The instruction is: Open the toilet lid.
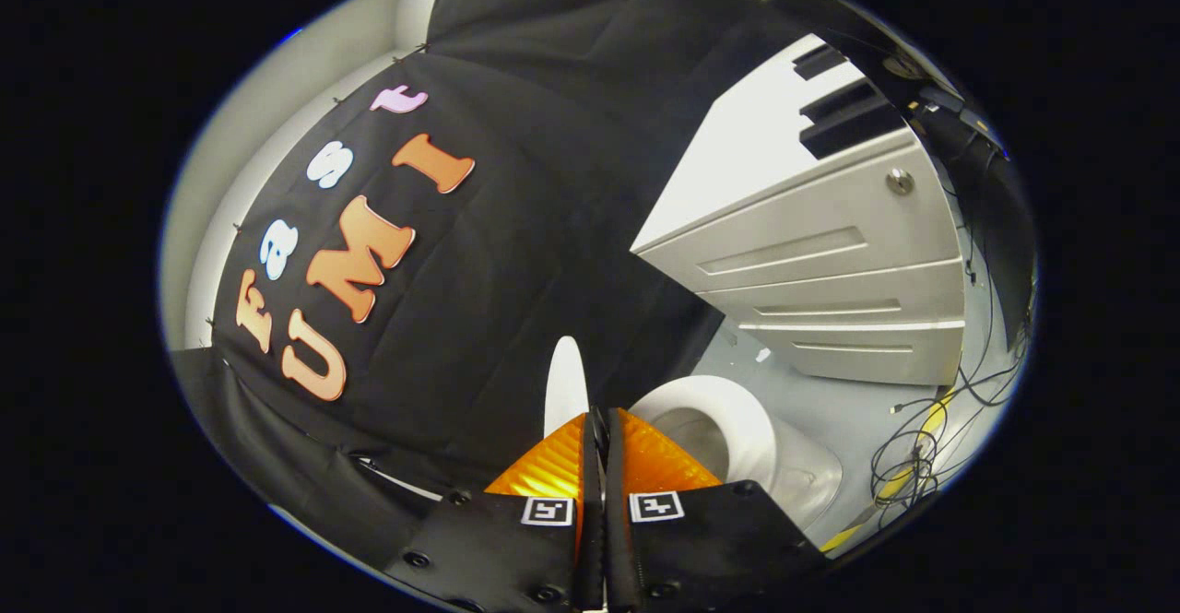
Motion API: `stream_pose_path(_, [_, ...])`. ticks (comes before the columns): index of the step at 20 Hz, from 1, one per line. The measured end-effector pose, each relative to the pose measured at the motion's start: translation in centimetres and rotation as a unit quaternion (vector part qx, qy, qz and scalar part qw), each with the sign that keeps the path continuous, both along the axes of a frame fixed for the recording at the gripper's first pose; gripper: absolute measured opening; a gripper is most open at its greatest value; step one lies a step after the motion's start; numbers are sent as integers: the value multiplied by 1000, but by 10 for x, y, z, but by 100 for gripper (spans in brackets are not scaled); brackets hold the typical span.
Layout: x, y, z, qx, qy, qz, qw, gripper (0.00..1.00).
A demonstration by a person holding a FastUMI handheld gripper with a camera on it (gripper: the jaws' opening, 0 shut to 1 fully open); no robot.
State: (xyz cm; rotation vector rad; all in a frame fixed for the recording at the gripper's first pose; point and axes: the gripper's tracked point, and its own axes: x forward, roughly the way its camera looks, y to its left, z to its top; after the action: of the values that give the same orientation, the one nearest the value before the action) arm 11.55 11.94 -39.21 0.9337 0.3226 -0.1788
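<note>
The gripper (597,429) has its two orange fingers (553,465) pressed close together, with only a thin dark slit between them. The toilet lid (565,383) stands raised, seen edge-on as a narrow white blade rising just past the fingertips — whether the fingers actually pinch its edge or merely sit closed in front of it, I cannot tell.

Just beside the fingers, on the right, the toilet (737,438) lies open, its white seat ring and the bowl inside it in plain sight. Beyond it stands a pale drawer cabinet (830,253) with three drawer fronts and a round lock near the top. A tangle of black and yellow cables (908,452) trails over the grey floor (830,401) — near the cabinet's foot.
</note>
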Motion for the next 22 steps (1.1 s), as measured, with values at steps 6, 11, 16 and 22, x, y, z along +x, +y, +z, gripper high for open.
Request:
stream_pose_path(6, [11,41,52,-57,-25,36,997,10])
stream_pose_path(11, [13,75,82,-100,-35,64,992,11])
stream_pose_path(16, [10,103,104,-105,-49,75,990,12])
stream_pose_path(22, [20,138,134,-138,-76,83,984,12])
